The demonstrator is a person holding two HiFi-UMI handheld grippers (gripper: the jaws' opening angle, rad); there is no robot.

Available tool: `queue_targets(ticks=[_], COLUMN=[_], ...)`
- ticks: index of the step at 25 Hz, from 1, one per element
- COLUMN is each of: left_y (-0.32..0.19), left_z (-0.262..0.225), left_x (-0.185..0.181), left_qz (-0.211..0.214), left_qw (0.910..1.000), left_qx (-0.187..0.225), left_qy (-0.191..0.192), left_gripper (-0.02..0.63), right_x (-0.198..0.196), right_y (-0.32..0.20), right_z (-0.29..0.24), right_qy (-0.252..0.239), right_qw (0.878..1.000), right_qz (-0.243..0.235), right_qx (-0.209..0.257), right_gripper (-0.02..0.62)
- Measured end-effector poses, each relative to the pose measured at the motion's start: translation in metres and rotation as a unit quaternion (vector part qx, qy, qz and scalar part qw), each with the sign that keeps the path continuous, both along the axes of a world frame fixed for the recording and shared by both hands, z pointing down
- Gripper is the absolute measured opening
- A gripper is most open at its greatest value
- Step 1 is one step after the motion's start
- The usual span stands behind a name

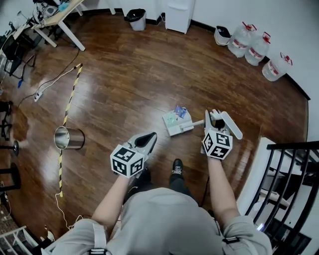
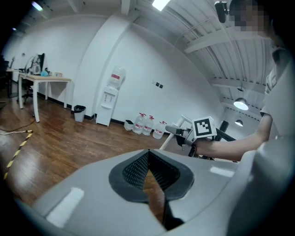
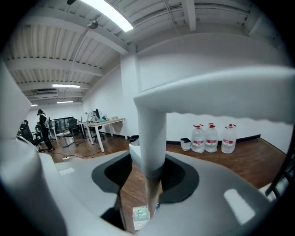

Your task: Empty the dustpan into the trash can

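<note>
A white dustpan [image 1: 173, 124] holds a few blue and green wrappers [image 1: 178, 112]. Its long white handle [image 1: 232, 124] runs right into my right gripper [image 1: 214, 119], which is shut on it. In the right gripper view the handle [image 3: 150, 133] stands between the jaws and bends across the top, with a wrapper [image 3: 140, 215] showing below. The shiny metal trash can [image 1: 69, 138] stands on the floor far to the left. My left gripper [image 1: 146, 141] hovers between can and pan, shut with nothing in it. Its pads [image 2: 138, 168] meet at the tip.
Dark wood floor with yellow-black tape [image 1: 70, 97] running past the can. Water jugs [image 1: 259, 50], a white dispenser [image 1: 178, 15] and a black bin [image 1: 136, 19] line the far wall. A table [image 1: 60, 17] stands at the back left and a black railing [image 1: 289, 189] at the right. My shoe [image 1: 177, 167] is below the pan.
</note>
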State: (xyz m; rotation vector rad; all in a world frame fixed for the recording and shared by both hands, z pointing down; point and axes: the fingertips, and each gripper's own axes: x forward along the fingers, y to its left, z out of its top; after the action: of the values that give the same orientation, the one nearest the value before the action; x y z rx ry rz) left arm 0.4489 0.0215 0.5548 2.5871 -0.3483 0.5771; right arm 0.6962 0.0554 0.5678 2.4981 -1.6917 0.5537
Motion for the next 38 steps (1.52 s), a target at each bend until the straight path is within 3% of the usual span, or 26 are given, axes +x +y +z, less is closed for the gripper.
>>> queue_targets(ticks=[5,8,12,20,25,28,33,38], left_y=[-0.026,-0.048,-0.071,-0.105,-0.121,-0.125,-0.143,-0.155], left_z=[-0.008,-0.013,-0.020,-0.033,-0.036,-0.041,-0.053,-0.052], left_x=[-0.068,-0.128,-0.211,-0.391,-0.488,-0.534,-0.600,-0.651], left_qz=[-0.105,-0.184,-0.258,-0.355,-0.394,-0.419,-0.480,-0.524], left_qw=[0.9943,0.9826,0.9654,0.9327,0.9170,0.9052,0.8730,0.8477], left_qx=[0.018,0.027,0.038,0.055,0.058,0.063,0.080,0.082], left_qy=[0.004,0.009,0.017,0.029,0.029,0.031,0.035,0.026], left_gripper=[-0.003,-0.003,-0.003,-0.003,-0.004,-0.003,-0.003,-0.003], right_x=[-0.065,-0.129,-0.226,-0.426,-0.525,-0.588,-0.691,-0.778], right_y=[-0.070,-0.126,-0.179,-0.244,-0.277,-0.292,-0.329,-0.350], right_z=[-0.036,-0.053,-0.072,-0.113,-0.158,-0.192,-0.243,-0.279], right_qy=[0.011,0.016,0.020,0.029,0.030,0.030,0.017,-0.001], right_qw=[0.993,0.979,0.959,0.915,0.892,0.871,0.825,0.776], right_qz=[-0.115,-0.196,-0.278,-0.392,-0.427,-0.459,-0.525,-0.584], right_qx=[0.034,0.048,0.059,0.096,0.143,0.173,0.208,0.238], right_gripper=[0.160,0.158,0.156,0.155,0.152,0.150,0.146,0.141])
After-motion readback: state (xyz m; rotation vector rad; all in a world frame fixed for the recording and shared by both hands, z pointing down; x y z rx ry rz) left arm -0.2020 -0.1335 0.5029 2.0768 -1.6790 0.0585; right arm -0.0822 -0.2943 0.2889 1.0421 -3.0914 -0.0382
